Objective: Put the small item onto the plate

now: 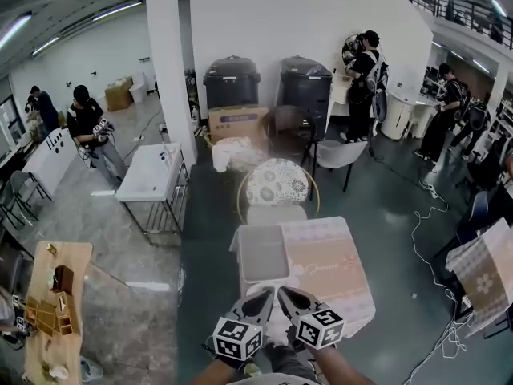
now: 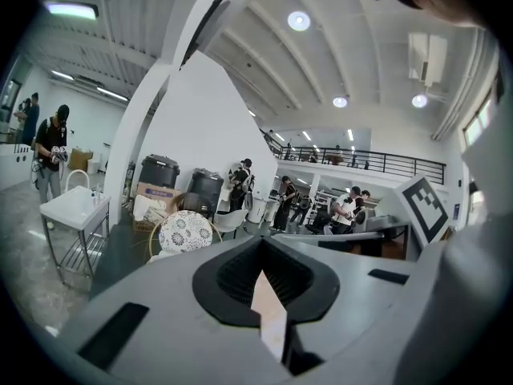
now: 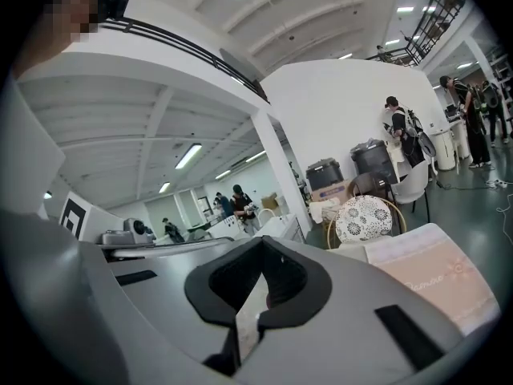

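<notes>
Hovering over table [image 1: 330, 269] edge: closed grippers [image 1: 268, 295] [image 1: 284, 293]

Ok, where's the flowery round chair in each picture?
Head view: chair near the very middle.
Left gripper view: chair low, left of centre.
Right gripper view: chair right of centre.
Shared landmark: the black bins behind it.

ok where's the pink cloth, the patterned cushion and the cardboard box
pink cloth [image 1: 329, 267], head view, its middle
patterned cushion [image 1: 276, 181], head view, its centre
cardboard box [image 1: 238, 123], head view, its front face
</notes>
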Motion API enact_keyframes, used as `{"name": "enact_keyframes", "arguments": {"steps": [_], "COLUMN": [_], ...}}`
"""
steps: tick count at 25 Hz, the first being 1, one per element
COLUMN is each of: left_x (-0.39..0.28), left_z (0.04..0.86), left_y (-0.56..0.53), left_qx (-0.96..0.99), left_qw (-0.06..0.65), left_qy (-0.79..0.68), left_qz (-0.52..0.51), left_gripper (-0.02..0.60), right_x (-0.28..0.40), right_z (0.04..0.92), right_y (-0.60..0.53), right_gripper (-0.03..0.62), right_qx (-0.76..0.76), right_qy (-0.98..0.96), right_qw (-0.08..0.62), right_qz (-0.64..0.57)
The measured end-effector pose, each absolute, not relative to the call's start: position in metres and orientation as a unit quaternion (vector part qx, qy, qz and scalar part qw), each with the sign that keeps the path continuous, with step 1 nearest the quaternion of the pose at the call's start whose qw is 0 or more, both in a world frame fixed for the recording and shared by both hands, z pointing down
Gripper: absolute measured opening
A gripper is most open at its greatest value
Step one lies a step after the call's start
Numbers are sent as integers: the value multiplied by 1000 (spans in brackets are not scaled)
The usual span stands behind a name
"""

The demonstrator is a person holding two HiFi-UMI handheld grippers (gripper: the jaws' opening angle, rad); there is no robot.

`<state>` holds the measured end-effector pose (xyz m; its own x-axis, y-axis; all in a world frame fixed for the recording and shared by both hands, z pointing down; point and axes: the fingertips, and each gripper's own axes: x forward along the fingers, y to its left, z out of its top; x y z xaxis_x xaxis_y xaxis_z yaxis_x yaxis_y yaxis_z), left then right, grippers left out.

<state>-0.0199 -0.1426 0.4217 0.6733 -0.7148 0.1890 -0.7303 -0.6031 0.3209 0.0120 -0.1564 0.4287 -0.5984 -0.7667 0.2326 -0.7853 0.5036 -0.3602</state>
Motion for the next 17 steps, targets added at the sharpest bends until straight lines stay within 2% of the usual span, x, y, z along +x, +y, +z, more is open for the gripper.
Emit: {"name": "enact_keyframes", "arguments": {"steps": [17], "left_x": [-39], "left_z": [416], "left_y": [-133], "left_qx": [891], "left_qw": [177], "left_qy": [-419], "left_qz": [7], "left_gripper": [6], "right_x": [-4], "right_z": [421], "right_y": [-144], "right_gripper": [12], "right_qx": [441], "right_qy": [-873], "right_qw": [22], "right_qz": [206]}}
